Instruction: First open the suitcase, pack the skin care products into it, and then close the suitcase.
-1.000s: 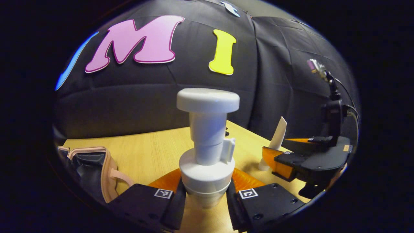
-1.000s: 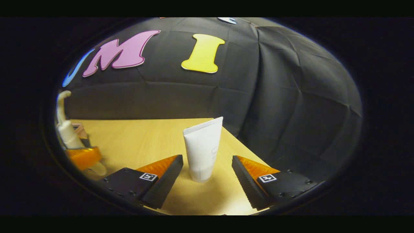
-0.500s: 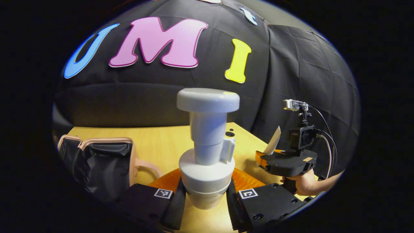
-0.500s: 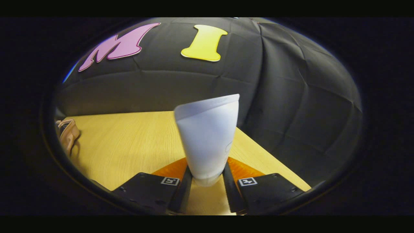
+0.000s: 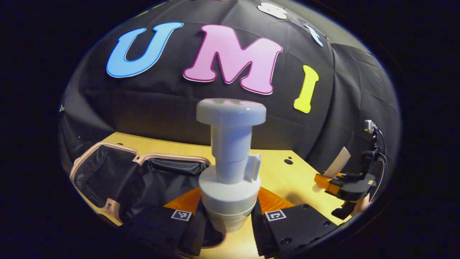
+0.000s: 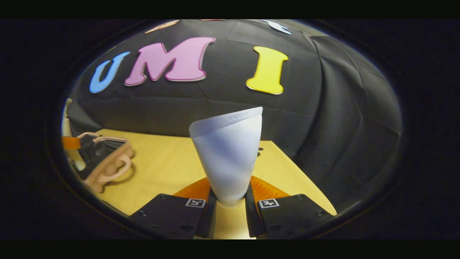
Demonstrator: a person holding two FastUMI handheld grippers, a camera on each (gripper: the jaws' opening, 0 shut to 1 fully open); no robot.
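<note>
Between left gripper (image 5: pixel 228 223) fingers: pump bottle (image 5: pixel 230 169), upright, clamped at base. Suitcase (image 5: pixel 143 180) open on table (image 5: pixel 280 172), just left of and below bottle; left hand nearer. Right gripper (image 6: pixel 230 212) clenched on tube (image 6: pixel 227 154), crimp end up, well right of suitcase.

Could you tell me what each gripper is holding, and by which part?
Left gripper: pump bottle, by its lower body. Right gripper: white tube, near its cap end.
</note>
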